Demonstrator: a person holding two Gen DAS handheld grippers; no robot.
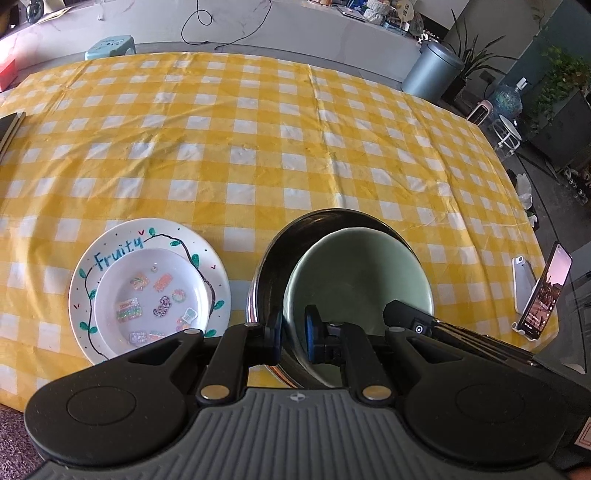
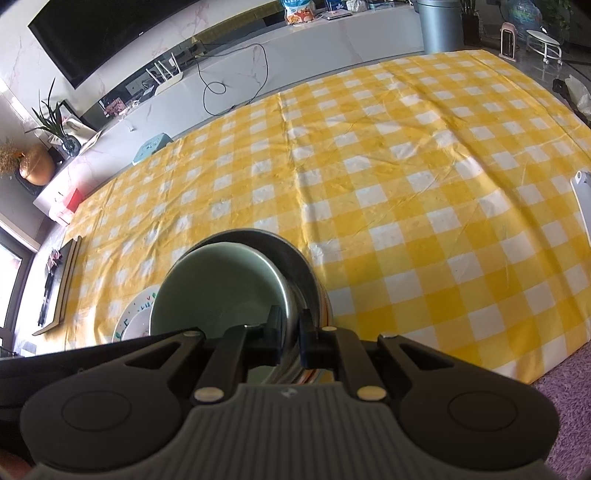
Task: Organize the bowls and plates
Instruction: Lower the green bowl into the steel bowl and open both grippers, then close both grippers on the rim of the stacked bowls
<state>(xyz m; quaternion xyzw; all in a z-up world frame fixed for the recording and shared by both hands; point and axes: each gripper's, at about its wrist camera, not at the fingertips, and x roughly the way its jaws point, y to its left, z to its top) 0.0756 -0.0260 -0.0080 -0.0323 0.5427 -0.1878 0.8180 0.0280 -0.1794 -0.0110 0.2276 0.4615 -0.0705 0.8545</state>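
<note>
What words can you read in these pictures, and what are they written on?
"Fruity" – blue handwriting on the white plate with the green vine drawing.
Stickers in the small clear dish on that plate: some seem to carry letters, too small and blurred to read.
Phone screen on its stand at the right table edge: text too small to read.
Snack bag on the far counter: print too blurred to read.

Two bowls, green [image 1: 365, 273] and steel [image 1: 273, 266], two plates [image 1: 110, 254], one phone [image 1: 546, 291], one checked tablecloth [image 1: 258, 147]
</note>
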